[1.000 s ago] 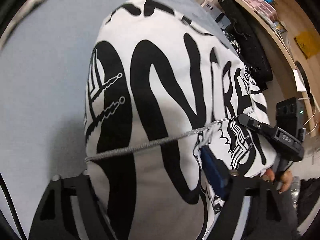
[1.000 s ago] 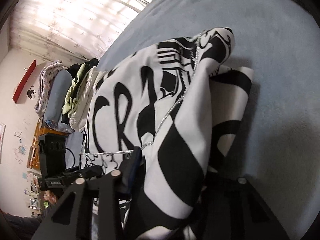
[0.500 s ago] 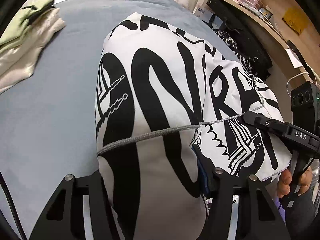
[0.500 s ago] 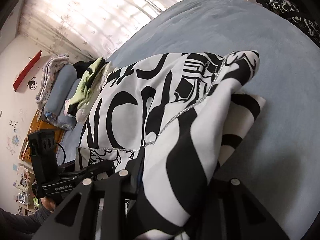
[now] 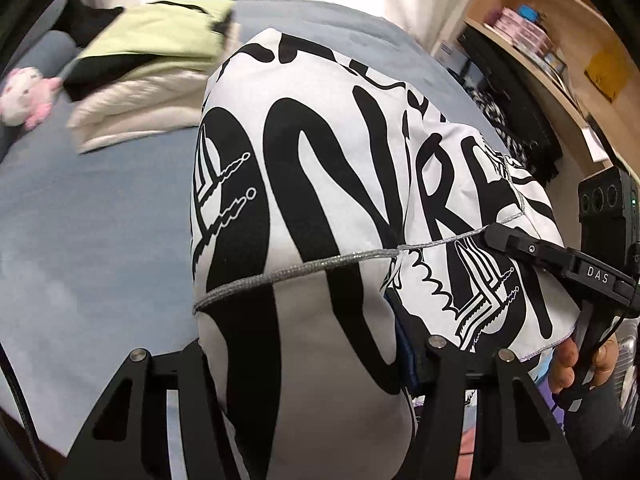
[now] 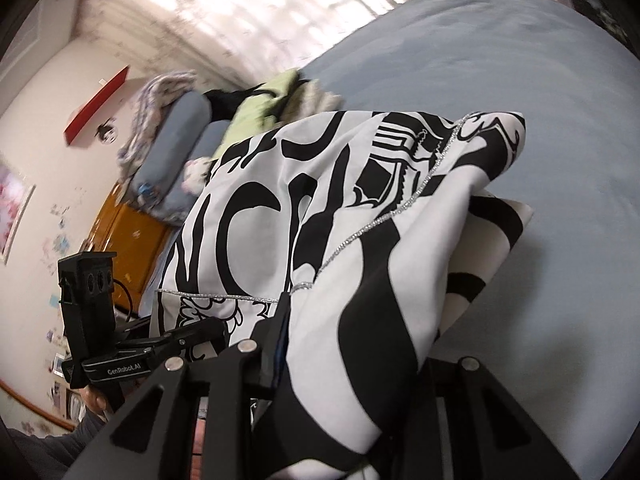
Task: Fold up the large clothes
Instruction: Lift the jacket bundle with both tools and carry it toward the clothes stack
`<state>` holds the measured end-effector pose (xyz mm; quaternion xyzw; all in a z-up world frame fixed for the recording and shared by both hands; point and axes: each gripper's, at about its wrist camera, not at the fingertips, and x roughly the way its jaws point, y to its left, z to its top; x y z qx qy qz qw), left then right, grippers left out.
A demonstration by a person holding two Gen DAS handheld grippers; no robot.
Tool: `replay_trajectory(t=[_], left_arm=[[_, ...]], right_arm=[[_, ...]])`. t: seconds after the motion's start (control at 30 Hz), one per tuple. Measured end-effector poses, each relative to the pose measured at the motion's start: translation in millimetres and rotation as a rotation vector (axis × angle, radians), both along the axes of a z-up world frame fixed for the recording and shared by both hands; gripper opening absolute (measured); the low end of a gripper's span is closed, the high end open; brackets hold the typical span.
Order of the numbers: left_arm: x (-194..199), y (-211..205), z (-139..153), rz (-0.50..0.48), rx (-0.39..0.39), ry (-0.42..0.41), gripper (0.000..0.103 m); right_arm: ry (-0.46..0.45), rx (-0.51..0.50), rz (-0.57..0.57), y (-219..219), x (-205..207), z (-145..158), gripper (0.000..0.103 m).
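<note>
Basically, both grippers were clamped on the garment (image 5: 304, 184), a white cloth with bold black lettering and a silver-grey stitched hem, held up over the bed (image 5: 88, 216). Left gripper (image 5: 304, 364) had cloth bunched between its 2 fingers; same for the right gripper (image 6: 352, 364) in its own view. Far end of the garment lay on the blue-grey sheet, folded over a lower layer at the right edge.

Cloth blocked most of both views, jaw tips hidden. Right gripper (image 5: 560, 264) also showed in the left view, pinching the hem, hand (image 5: 580, 360) below it.

Around: stack of folded clothes (image 5: 152, 64), lime green on cream, near the garment's far edge; plush toy (image 5: 24, 96) at the left; wooden shelves (image 5: 568, 40) to the right; pillows (image 6: 176, 152); orange cabinet (image 6: 128, 240); curtains (image 6: 280, 12) behind.
</note>
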<state>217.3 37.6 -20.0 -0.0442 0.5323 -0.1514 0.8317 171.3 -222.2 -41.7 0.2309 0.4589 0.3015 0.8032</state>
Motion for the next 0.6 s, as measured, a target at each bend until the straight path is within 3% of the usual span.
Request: replay_trajectory(t=[0.3, 0.6], left_arm=[[27.3, 108.4, 56.6, 0.06, 0.023, -0.062, 0.056], [132.4, 180.6, 108.8, 0.07, 0.047, -0.141, 0.056]], right_arm=[[-0.052, 0.028, 0.081, 102.3, 33.1, 51.9, 0.028], [-0.122, 0.029, 0.118, 175.4, 124.0, 106.0, 0.028]])
